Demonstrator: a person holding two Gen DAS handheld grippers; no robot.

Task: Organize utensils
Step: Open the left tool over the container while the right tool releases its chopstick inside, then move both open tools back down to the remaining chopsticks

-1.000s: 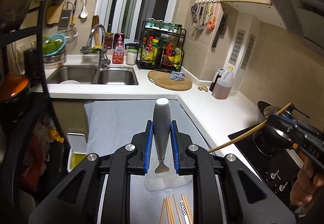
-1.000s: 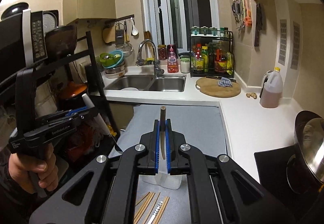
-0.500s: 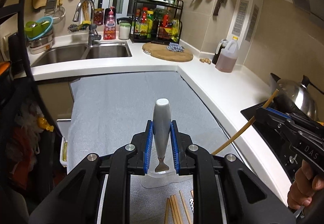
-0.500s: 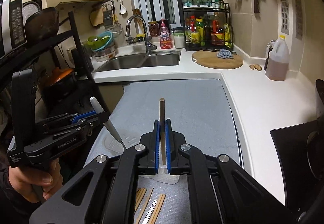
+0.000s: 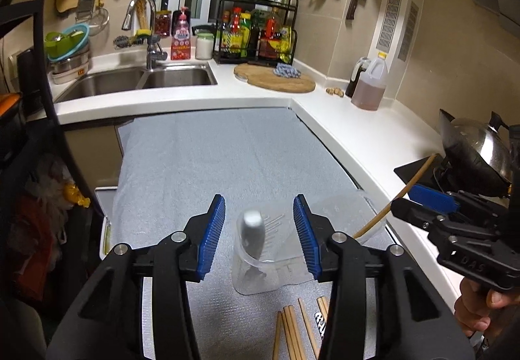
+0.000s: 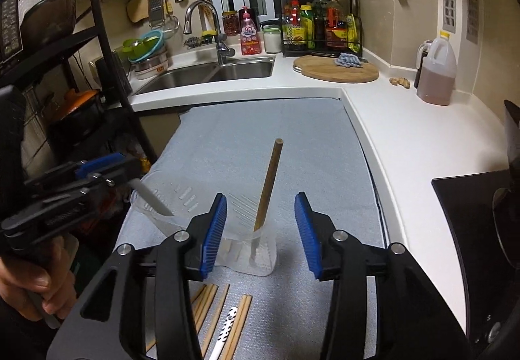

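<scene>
Both grippers, left (image 5: 259, 231) and right (image 6: 260, 231), now spreading wide, releasing grey-handled utensil (image 5: 252, 234) and brown wooden chopstick (image 6: 268, 186) into clear plastic cup (image 6: 250, 254); more wooden chopsticks (image 6: 224, 314) waiting nearer on grey mat (image 6: 260, 135).

Ahead of both parted jaw pairs stands the clear cup (image 5: 269, 259) with a chopstick (image 6: 268, 184) and a grey handle (image 5: 252, 234); beyond it the grey mat (image 5: 221, 158) lies bare.

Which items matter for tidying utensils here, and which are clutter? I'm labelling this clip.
Job:
clear plastic cup
brown wooden chopstick in it
grey-handled utensil in it
loose wooden chopsticks on the mat

Lying about:
round wooden cutting board
brown liquid jug
steel wok
</scene>
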